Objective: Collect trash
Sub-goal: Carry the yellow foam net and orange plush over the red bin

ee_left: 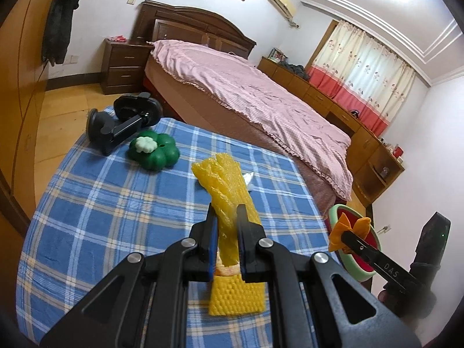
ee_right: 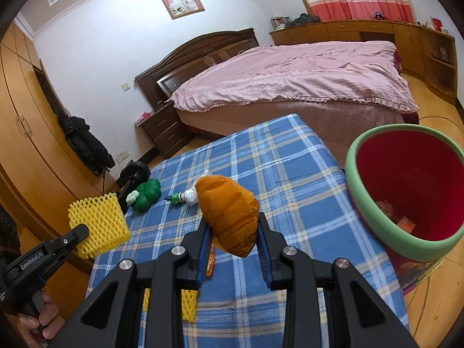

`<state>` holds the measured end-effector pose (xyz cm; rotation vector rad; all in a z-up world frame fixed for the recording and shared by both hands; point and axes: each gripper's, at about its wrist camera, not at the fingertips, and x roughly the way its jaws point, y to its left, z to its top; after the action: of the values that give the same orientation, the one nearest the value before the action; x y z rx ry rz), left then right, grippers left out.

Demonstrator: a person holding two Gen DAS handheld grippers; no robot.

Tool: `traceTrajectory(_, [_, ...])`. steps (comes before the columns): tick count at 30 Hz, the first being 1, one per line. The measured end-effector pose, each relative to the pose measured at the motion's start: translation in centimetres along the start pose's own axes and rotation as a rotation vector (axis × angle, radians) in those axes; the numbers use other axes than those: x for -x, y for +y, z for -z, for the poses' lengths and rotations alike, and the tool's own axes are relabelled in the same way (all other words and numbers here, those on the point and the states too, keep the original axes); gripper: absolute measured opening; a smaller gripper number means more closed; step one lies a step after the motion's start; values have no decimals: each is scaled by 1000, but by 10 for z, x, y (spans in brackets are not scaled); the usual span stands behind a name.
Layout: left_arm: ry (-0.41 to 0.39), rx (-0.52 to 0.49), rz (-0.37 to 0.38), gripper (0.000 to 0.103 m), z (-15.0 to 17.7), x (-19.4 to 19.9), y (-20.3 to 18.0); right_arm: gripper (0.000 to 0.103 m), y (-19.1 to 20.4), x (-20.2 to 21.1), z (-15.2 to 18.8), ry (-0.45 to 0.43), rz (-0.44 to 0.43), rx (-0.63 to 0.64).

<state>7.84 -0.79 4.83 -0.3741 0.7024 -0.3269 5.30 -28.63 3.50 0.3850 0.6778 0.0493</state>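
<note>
My left gripper [ee_left: 227, 211] is shut on a yellow foam fruit net [ee_left: 224, 185], held above the blue plaid table [ee_left: 101, 217]; it also shows in the right wrist view [ee_right: 98, 226]. My right gripper [ee_right: 232, 226] is shut on an orange crumpled wrapper [ee_right: 229, 214], also in the left wrist view [ee_left: 345, 229]. The green bin with red inside [ee_right: 406, 191] stands right of the table. A second yellow foam net [ee_left: 236, 298] lies on the table under my left gripper. A crumpled white packet with a green cap [ee_right: 187, 197] lies mid-table.
A green clover-shaped toy [ee_left: 153, 150] and a black wheeled device [ee_left: 127, 121] sit at the table's far left corner. A bed with a pink cover [ee_right: 290, 78] stands beyond the table. Wooden wardrobes [ee_right: 26, 145] line the left wall.
</note>
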Motion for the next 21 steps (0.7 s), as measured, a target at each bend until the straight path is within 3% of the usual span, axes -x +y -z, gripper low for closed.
traceTrajectory(21, [37,-125,106,11,-11,-21,-70,32,-55,50,-6,-98,57,-117])
